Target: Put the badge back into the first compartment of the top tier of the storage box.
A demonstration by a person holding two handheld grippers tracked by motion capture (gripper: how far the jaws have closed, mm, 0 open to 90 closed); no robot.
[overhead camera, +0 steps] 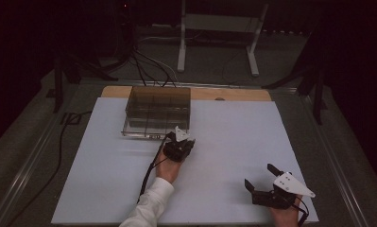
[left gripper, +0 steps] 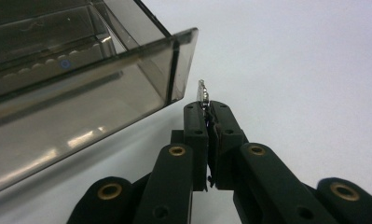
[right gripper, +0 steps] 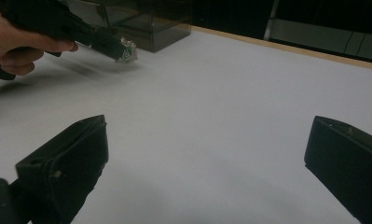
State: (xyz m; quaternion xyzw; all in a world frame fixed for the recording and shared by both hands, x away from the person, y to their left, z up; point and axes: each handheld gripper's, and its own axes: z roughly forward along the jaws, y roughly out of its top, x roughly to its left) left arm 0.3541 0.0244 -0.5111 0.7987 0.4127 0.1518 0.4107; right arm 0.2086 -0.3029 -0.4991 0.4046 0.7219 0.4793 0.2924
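Smoky plastic box (overhead camera: 158,112) waits; thin chip (left gripper: 203,93) is gripped, not yet in.
Left gripper (left gripper: 207,109) pinches the chip just beside the box's near corner; right gripper (overhead camera: 261,178) rests wide open, empty, well apart.

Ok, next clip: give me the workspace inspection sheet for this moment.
Surface: white board on a wooden table.
Job's things: smoky clear compartment box; small thin metallic piece beside its corner.
Clutter: nothing seen.
Grippers: left gripper shut on the piece; right gripper open, nothing between its jaws.
Cables: left gripper's cable; floor cables.
Surroundings: dark room, white stand behind the table.
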